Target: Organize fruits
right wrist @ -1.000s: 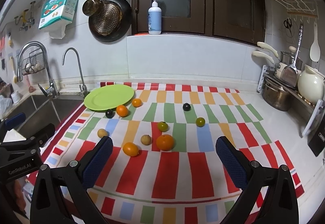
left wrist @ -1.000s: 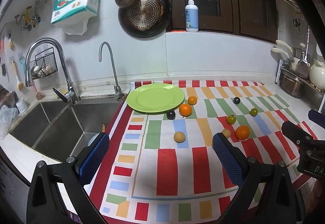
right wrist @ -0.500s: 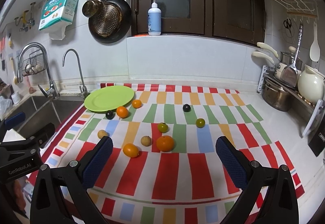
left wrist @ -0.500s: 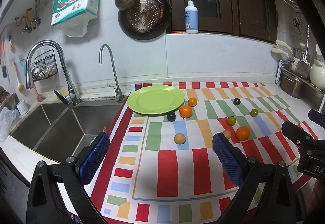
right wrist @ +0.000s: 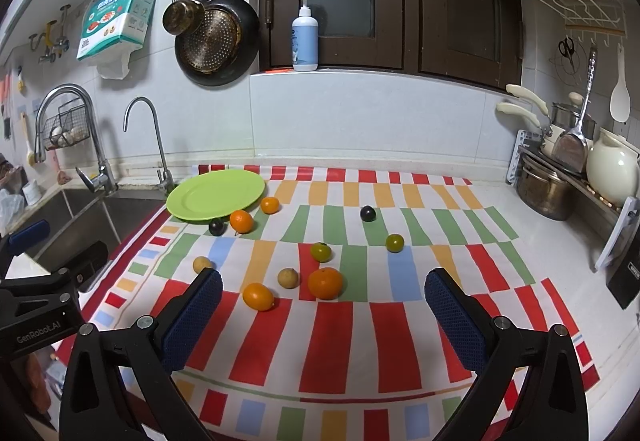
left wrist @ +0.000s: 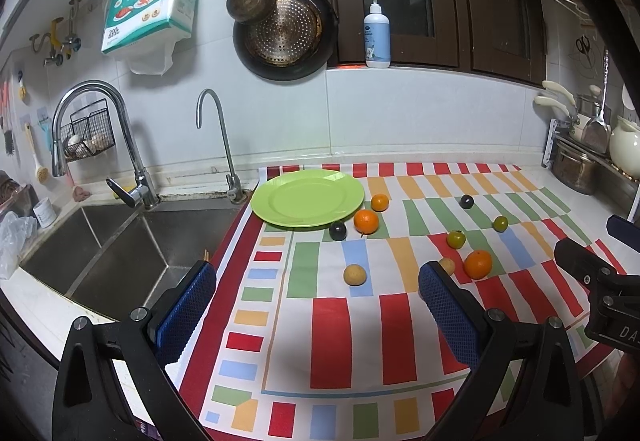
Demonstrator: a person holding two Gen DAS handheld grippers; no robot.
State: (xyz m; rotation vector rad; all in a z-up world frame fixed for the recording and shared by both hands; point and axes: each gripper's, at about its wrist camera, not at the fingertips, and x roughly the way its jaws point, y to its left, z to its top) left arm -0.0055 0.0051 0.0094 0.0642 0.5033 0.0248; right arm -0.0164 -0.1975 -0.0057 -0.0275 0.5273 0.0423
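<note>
Fruits lie loose on the striped mat on the worktop, near the bare green plate; left tongs and right tongs both spread wide, gripping nothing, held level above the mat's near edge.

Glossy green plate; matt striped cloth; brushed steel sink.

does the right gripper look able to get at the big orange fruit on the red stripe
Probably yes. The right gripper is open, and the big round orange fruit lies just ahead between its fingers. A small tan fruit sits close beside it and might get nudged.
</note>
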